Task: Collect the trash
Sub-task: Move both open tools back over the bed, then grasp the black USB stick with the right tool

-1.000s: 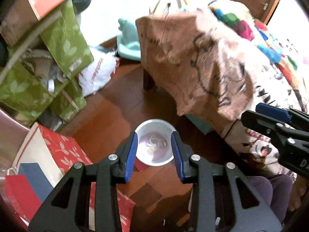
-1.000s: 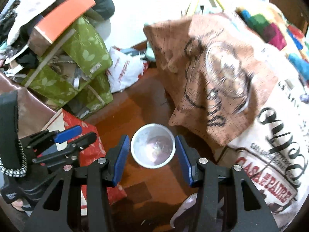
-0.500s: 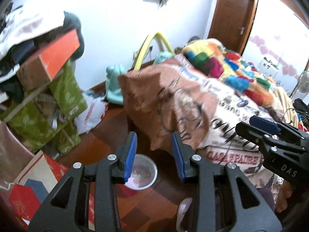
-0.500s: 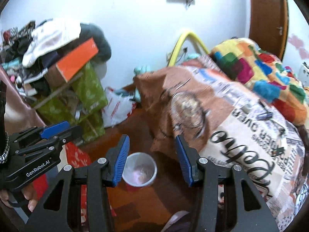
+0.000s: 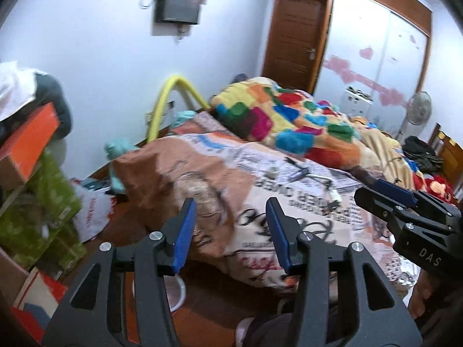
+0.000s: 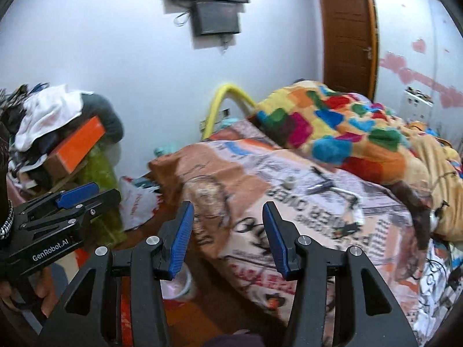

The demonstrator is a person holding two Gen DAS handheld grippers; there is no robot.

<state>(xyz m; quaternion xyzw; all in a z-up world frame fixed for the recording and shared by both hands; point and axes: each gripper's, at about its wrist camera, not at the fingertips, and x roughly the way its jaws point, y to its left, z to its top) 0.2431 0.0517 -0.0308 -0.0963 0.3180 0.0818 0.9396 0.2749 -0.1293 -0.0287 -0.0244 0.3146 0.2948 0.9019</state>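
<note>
On the wooden floor (image 5: 202, 315) beside the bed, a white plastic bowl (image 6: 185, 284) serving as the trash container is seen, low in both views. In the left wrist view only a sliver of its rim (image 5: 178, 295) is visible, behind and below the left-hand blue pad of the left gripper (image 5: 230, 231). In the right wrist view it is likewise located below the left-hand pad of the right gripper (image 6: 227, 235), partly hidden by that finger. The bowl is touched by neither tong. Its contents cannot be made out.

Both grippers are held spread, with a wide gap between the blue pads and nothing between them. Both are directed over the bed rather than down at the bowl. Each gripper is also visible at the edge of the other's view, well apart from it.

The bed is covered by a printed sheet (image 5: 289, 202) in brown and white with newspaper-style lettering. A small white cap-like object (image 5: 272, 172) and some thin cables (image 5: 327, 185) are seen lying on it. A multicoloured patchwork blanket (image 5: 277, 121) is bunched further back. A stack of green boxes (image 5: 37, 202) topped by an orange box (image 5: 29, 141) is located at the left, with a white plastic bag (image 5: 92, 214) at its foot. A wall-mounted screen (image 6: 217, 17) and a brown door (image 5: 295, 37) are visible behind.
</note>
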